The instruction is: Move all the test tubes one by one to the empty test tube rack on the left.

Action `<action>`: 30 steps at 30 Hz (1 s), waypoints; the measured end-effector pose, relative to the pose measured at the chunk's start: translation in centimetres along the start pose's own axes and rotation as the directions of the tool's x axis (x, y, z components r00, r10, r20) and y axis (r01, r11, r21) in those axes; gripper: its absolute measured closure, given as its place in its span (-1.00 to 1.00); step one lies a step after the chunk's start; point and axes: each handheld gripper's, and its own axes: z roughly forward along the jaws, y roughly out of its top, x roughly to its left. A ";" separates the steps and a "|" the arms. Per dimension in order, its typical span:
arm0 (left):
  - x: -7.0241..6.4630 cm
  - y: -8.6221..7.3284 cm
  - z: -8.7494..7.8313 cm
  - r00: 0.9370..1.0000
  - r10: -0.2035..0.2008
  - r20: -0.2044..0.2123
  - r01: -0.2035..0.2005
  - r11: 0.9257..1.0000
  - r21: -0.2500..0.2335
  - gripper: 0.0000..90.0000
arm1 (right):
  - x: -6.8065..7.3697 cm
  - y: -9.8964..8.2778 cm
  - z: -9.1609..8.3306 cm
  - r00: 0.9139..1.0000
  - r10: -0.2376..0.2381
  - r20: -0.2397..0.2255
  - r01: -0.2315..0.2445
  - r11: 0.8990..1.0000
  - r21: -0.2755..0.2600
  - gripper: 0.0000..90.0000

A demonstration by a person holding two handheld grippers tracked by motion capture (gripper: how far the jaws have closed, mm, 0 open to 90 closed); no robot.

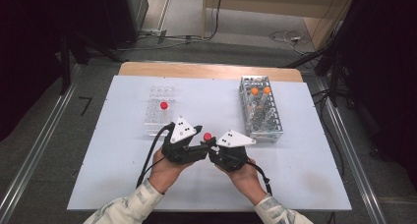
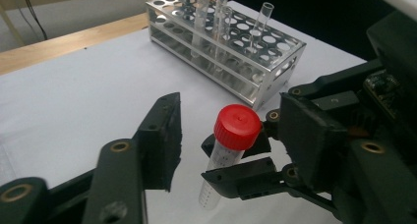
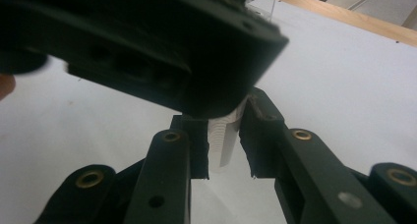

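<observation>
Left gripper view: right gripper [image 2: 236, 162] jaws clench a red-capped tube [image 2: 228, 150] bearing unreadable print; left gripper [image 2: 221, 135] jaws released.

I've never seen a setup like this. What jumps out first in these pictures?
First, the red-capped tube at the table's near middle: the right gripper is shut on its clear body, and the left gripper has its jaws on either side of the cap, not yet pressing it. Behind, at the right of the white table, stands a metal rack with two orange-capped tubes; at the left, a clear rack holds another red-capped one.
</observation>
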 end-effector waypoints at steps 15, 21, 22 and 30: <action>-0.1 -0.2 0.2 0.999 0.042 0.000 -0.042 0.999 0.011 0.53 | 0.0 0.0 0.0 1.000 0.004 -0.002 -0.004 1.000 0.002 0.58; 0.2 -0.2 0.0 0.999 0.038 -0.007 -0.038 0.999 0.006 0.55 | -0.1 0.0 0.0 1.000 0.019 -0.018 -0.019 1.000 0.003 0.32; 0.4 -0.1 -0.1 0.999 0.033 -0.010 -0.033 0.999 0.004 0.55 | -0.2 0.0 0.1 1.000 0.021 -0.020 -0.021 1.000 0.007 0.22; 3.0 0.5 -1.9 0.998 -0.053 -0.037 0.051 0.998 -0.047 0.55 | -1.4 -0.1 -0.7 0.998 0.064 -0.024 -0.064 0.998 0.023 -0.30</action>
